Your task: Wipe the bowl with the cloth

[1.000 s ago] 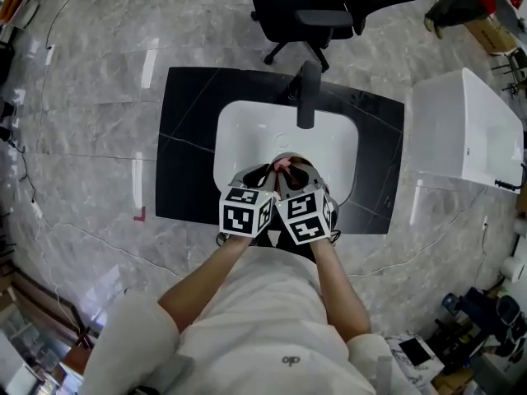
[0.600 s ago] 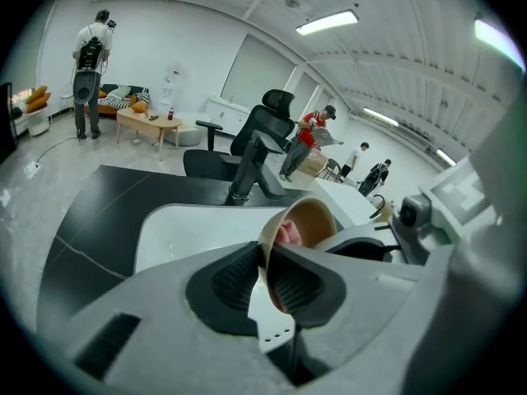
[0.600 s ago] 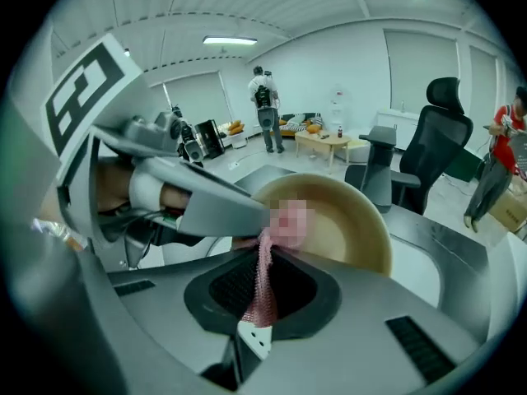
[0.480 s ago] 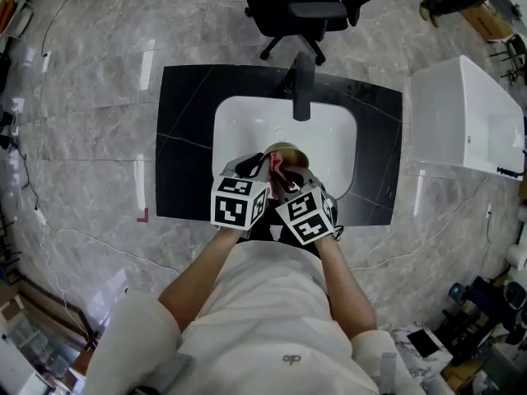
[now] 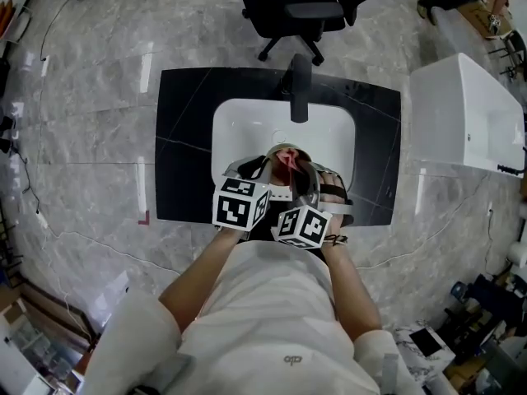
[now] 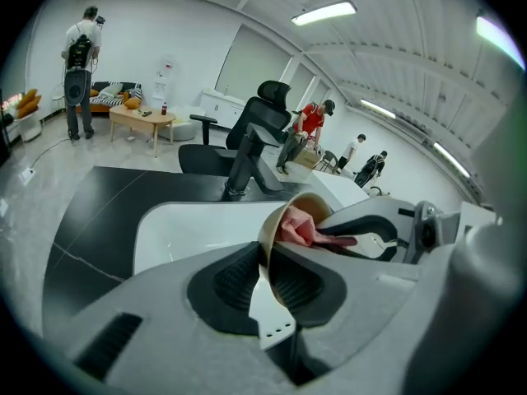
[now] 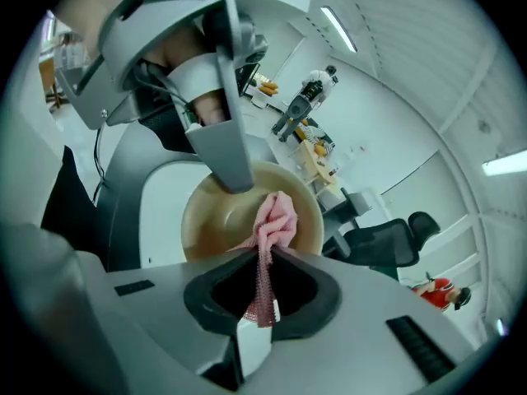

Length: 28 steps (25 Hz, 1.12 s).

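A tan bowl (image 5: pixel 277 149) is held tilted over the white sink (image 5: pixel 247 130). My left gripper (image 5: pixel 262 169) grips its near rim: the thin rim (image 6: pixel 311 206) stands between the two black pads, which press on it. The jaws have just been opening a little, with the rim still between them. My right gripper (image 5: pixel 301 178) is shut on a pink cloth (image 7: pixel 272 220), whose bunched end lies against the inside of the bowl (image 7: pixel 214 220). The cloth (image 6: pixel 295 227) shows at the bowl's mouth. A left finger (image 7: pixel 226 151) reaches over the bowl's far rim.
The sink sits in a black counter (image 5: pixel 185 138) with a dark faucet (image 5: pixel 300 89) at its far side. A black office chair (image 5: pixel 305 6) stands beyond the counter. A white cabinet (image 5: pixel 465 122) stands to the right. Several people are in the room's background.
My right gripper has rolled about its own axis and shifted slightly, turning the cloth inside the bowl. The left gripper has stayed where it was, holding the rim.
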### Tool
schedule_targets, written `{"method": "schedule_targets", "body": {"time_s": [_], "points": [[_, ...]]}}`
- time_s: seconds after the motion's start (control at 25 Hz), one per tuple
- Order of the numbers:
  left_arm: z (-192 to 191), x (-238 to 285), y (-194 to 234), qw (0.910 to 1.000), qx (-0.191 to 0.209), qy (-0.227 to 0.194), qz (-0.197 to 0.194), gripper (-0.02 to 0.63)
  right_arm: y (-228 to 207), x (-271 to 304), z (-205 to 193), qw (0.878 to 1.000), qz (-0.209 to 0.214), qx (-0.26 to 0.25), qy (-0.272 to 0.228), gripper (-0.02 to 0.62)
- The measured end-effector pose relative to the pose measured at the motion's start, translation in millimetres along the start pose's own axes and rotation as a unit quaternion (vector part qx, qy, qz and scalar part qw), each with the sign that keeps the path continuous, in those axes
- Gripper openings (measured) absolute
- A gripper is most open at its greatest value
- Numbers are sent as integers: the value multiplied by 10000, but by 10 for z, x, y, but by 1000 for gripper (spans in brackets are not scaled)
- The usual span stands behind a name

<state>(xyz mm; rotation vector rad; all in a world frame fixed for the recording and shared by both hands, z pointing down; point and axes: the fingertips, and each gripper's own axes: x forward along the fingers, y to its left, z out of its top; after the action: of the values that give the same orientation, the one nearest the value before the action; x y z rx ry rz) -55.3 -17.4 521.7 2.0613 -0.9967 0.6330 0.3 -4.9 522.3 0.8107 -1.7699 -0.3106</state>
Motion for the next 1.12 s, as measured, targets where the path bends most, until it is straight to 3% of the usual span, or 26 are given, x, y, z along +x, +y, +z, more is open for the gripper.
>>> {"method": "schedule_targets", "body": {"time_s": [0.12,0.28,0.36,0.48,0.64,0.84,0.92,1.0,1.12], "points": [[18,-10,24,9998,167,25,82,41,-138,-42,90,9988,-358,-300,-174,28],[80,-59,22,9997,233,-45,60,41,-162,-60,128,9984,-380,-360,-221,28],[149,-82,20,9997,178,-177,20,41,-108,-31,103,9996,-149,-95,-201,28],[221,-94,16,9994,171,-296,12,41,9,-16,124,9958,362,791,-276,28],[200,-77,-23,9994,208,-276,-23,41,140,-23,232,9676,1094,2227,-468,28],[153,-57,-83,9988,435,-224,9,41,187,-44,379,9068,1822,3696,-894,28],[161,-69,-87,9988,433,-233,-4,41,152,-62,405,8900,1956,3990,-1027,28],[177,-80,-85,9989,412,-242,-40,41,135,-73,420,8871,1965,4034,-1087,28],[204,-92,-48,9989,395,-248,11,41,169,-48,379,8996,1882,3816,-987,28]]}}
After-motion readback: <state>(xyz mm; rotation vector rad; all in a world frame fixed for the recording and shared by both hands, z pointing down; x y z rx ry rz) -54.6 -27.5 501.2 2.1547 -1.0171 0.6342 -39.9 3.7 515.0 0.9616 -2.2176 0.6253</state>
